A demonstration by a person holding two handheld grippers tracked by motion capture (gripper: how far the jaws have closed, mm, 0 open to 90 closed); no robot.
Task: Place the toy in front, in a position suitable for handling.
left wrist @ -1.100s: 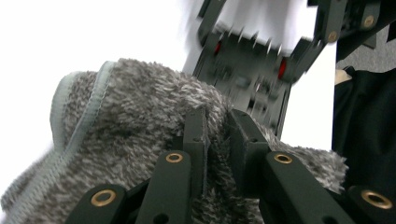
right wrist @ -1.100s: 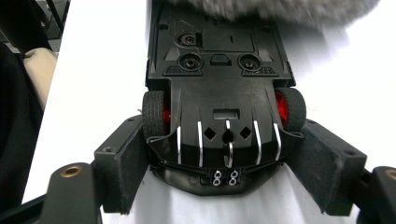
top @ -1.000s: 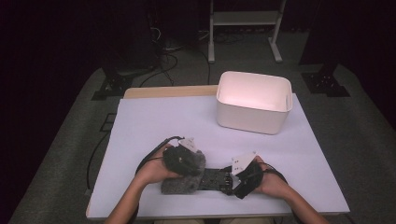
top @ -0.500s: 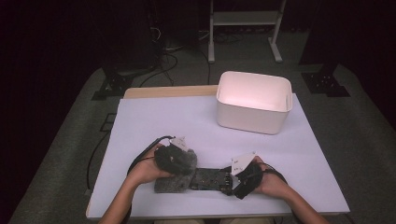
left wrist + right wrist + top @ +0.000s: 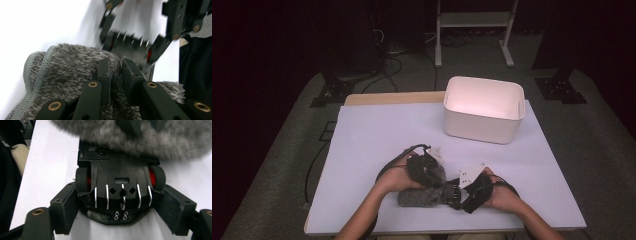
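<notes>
A dark room with cables on the floor and a white metal stand (image 5: 473,25) at the back surrounds a desk (image 5: 377,135) covered by a pale sheet. Toward the far right of the desk, well beyond both pairs of fingers, stands a white rectangular bin (image 5: 482,109); what can be seen of its inside is bare.

Near the front edge the person's two hands meet over a grey fuzzy cloth (image 5: 419,196). The left gripper (image 5: 426,170) has its fingers (image 5: 104,72) drawn almost together, pinching a fold of the cloth's pile between them; in the left gripper view the cloth's stitched hem (image 5: 37,72) curves off to the left of the fingers.

The right gripper (image 5: 462,189) holds a black toy car (image 5: 120,182) with its underside turned up. Its fingers (image 5: 63,211) stand wide apart and press the car's body on both sides, just behind the wheels (image 5: 81,180) with red hubs. The car's far end lies under the cloth, which drapes across just ahead of these fingers. In the left gripper view the same car (image 5: 130,43) sits blurred just past the left fingers.
</notes>
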